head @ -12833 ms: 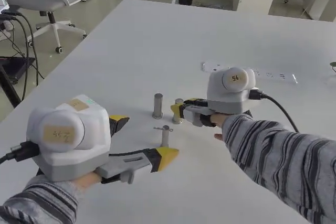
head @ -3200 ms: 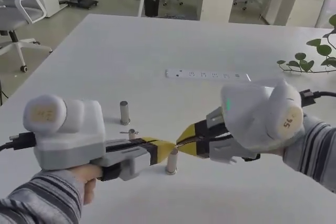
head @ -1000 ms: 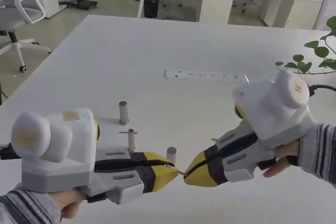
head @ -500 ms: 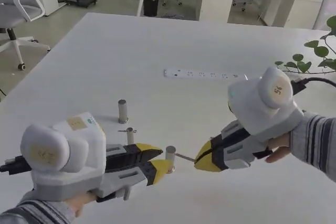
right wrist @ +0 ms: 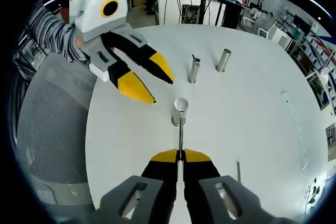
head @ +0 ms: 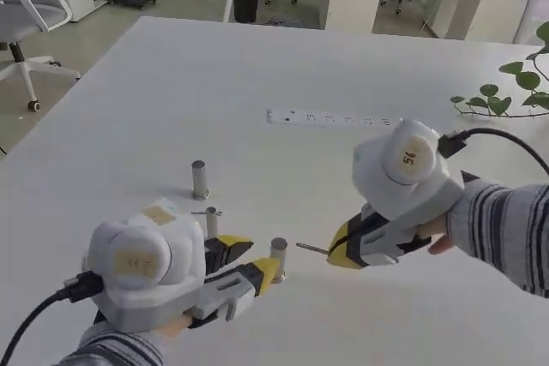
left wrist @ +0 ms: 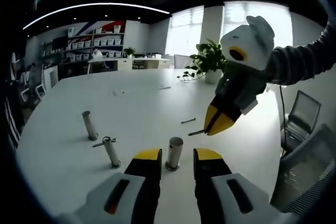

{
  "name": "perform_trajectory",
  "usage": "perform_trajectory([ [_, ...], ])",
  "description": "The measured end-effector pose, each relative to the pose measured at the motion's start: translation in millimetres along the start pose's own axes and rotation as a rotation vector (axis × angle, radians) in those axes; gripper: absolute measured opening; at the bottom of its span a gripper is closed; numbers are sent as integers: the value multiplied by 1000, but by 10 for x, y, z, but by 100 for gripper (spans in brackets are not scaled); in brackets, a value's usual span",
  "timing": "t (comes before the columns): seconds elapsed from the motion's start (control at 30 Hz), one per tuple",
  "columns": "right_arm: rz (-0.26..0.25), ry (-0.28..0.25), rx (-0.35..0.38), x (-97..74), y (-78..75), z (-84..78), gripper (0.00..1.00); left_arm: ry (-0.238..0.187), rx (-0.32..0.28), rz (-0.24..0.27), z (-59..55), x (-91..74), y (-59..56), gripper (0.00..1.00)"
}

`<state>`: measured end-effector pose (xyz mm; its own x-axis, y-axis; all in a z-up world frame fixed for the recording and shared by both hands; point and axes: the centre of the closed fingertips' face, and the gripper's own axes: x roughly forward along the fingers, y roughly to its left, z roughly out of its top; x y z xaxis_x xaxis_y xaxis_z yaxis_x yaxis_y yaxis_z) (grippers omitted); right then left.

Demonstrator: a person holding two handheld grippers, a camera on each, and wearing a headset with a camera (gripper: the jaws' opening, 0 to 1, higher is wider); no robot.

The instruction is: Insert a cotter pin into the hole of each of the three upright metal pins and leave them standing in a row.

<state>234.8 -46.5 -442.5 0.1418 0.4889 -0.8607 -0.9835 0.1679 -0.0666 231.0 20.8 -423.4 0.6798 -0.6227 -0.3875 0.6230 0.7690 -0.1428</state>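
Three metal pins stand on the white table [head: 171,75]. The far pin [head: 199,179] is bare. The middle pin [head: 211,222] carries a cotter pin through its top. The nearest pin [head: 278,257] stands at the tips of my open left gripper [head: 253,256], between the jaws [left wrist: 177,153] without being clamped. My right gripper [head: 336,255] is shut on a cotter pin [head: 310,249], held level and pointing at that pin's top. In the right gripper view the cotter pin [right wrist: 180,137] runs from the gripper [right wrist: 180,155] toward the pin [right wrist: 179,111], its tip just short of it.
A spare cotter pin [right wrist: 238,171] lies on the table to the right of my right gripper. A white power strip [head: 334,118] lies further back. A potted plant [head: 515,92] stands at the right edge. Office chairs and desks stand beyond the table.
My left gripper has opened and settled with its jaws on either side of the nearest pin. The right gripper has levelled out, with the cotter pin aimed at the pin's top.
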Motion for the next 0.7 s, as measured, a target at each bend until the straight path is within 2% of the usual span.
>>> perform_trajectory([
  [0.23,4,10,-22,76,-22,5,0,29,-36,29,-109,139,35,21],
  [0.6,7,19,-78,122,-34,13,0,70,-43,53,-210,328,14,20],
  [0.7,4,17,-85,117,-40,24,0,92,-17,55,-239,374,-3,19],
])
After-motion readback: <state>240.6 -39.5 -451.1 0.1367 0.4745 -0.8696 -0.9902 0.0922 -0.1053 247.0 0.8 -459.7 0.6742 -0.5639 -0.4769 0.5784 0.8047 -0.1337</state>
